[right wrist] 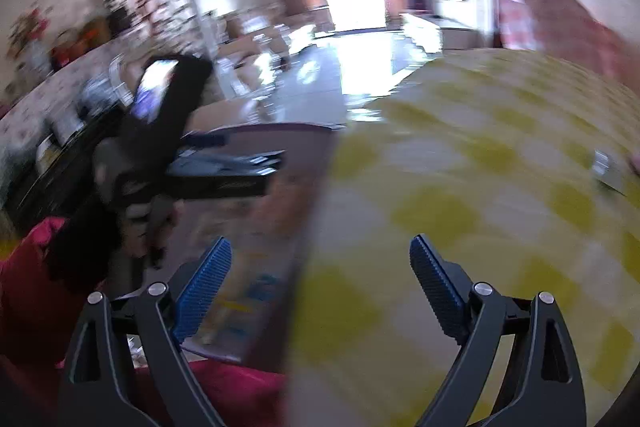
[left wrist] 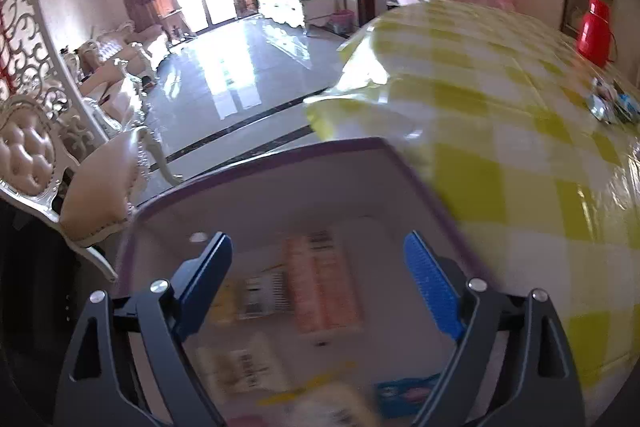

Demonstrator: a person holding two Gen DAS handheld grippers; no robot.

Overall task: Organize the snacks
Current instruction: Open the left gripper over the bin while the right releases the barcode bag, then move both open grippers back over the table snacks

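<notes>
Hovering spread and empty over the purple-rimmed white box (left wrist: 280, 195) of snack packets (left wrist: 320, 291), the left claw (left wrist: 318, 279) should clear it while the equally spread right claw (right wrist: 320, 283) seeks the loose wrapped snacks (left wrist: 612, 105) across the yellow-checked worktop (left wrist: 500, 147).

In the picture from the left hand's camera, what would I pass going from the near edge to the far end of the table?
The open left gripper → snack packets lying in the purple-rimmed box → bare yellow checked tablecloth → a small pile of wrapped snacks → a red flask beyond the table.
</notes>
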